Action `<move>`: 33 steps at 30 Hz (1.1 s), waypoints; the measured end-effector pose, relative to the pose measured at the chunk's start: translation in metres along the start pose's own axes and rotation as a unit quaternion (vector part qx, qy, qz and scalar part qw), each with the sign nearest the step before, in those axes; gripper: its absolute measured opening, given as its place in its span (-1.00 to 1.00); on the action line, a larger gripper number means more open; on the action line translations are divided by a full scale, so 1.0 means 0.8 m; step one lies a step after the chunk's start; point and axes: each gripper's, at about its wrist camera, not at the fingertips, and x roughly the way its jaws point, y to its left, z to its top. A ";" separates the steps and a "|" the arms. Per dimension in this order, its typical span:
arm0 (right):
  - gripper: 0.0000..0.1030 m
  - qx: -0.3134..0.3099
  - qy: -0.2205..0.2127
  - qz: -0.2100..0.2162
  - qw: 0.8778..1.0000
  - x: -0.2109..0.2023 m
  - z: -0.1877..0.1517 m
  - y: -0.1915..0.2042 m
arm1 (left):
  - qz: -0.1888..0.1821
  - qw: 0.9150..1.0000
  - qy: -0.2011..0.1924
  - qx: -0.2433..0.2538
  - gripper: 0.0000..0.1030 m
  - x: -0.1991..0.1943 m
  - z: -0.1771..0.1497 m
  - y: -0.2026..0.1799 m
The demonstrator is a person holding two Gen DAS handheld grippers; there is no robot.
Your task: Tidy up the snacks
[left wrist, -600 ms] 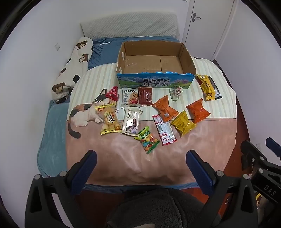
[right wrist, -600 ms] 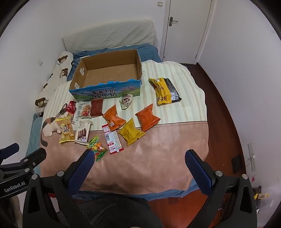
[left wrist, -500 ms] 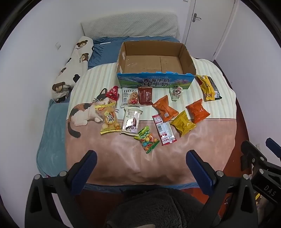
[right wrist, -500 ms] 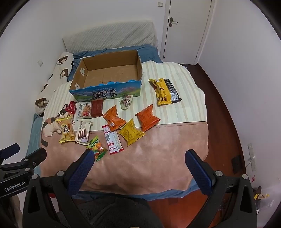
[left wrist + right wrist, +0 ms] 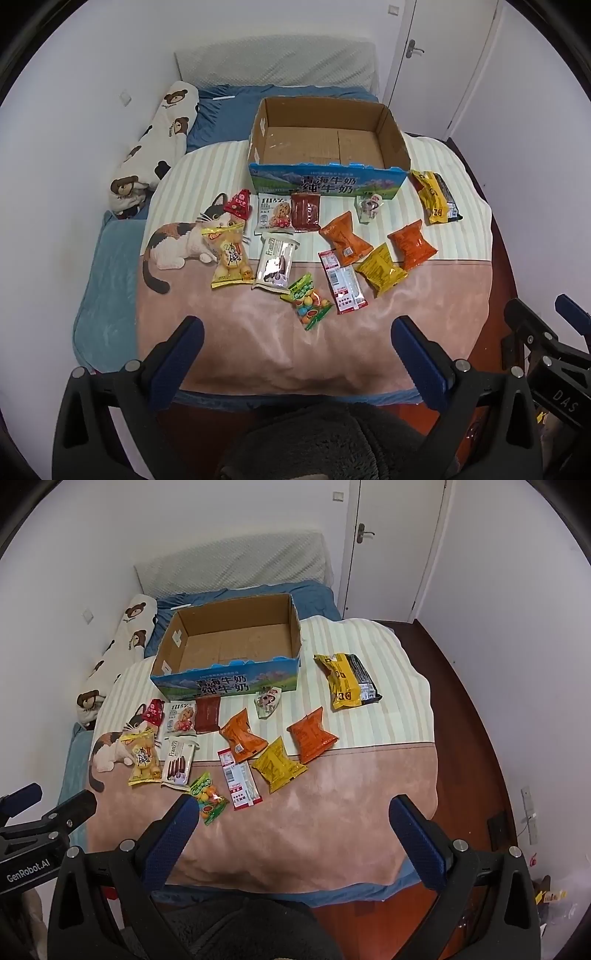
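cardboard box (image 5: 328, 147) sits open-topped on the bed (image 5: 332, 332), long axis across the bed, printed side facing the cameras. snack packets lie in a loose band just in front of box; red-white packet (image 5: 343, 282) has its long axis running toward box. yellow-black bag (image 5: 436, 197) lies right of box. left gripper (image 5: 295, 338) and right gripper (image 5: 290, 818) hang over the bed's near edge, fingers spread wide, holding nothing.

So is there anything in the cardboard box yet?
No, the box shows only its bare cardboard floor, and every snack lies outside it on the blanket.
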 end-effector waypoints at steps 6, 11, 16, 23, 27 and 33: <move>1.00 -0.002 -0.005 0.001 1.000 0.000 -0.001 0.002 | -0.006 1.000 -0.006 -0.006 1.00 -0.005 0.000 0.006; 1.00 -0.001 -0.007 0.002 1.000 -0.002 0.001 0.002 | -0.006 1.000 -0.007 -0.007 1.00 -0.005 -0.002 0.007; 1.00 -0.003 -0.008 0.001 1.000 -0.003 0.001 0.004 | -0.006 1.000 -0.009 -0.008 1.00 -0.007 0.001 0.009; 1.00 -0.002 -0.010 0.001 1.000 -0.004 0.002 0.006 | -0.007 1.000 -0.010 -0.008 1.00 -0.007 0.000 0.011; 1.00 -0.002 -0.011 0.001 1.000 -0.006 0.003 0.007 | -0.007 1.000 -0.011 -0.010 1.00 -0.007 -0.002 0.011; 1.00 -0.004 -0.012 0.001 1.000 -0.008 0.005 0.010 | -0.008 1.000 -0.013 -0.008 1.00 -0.007 -0.003 0.014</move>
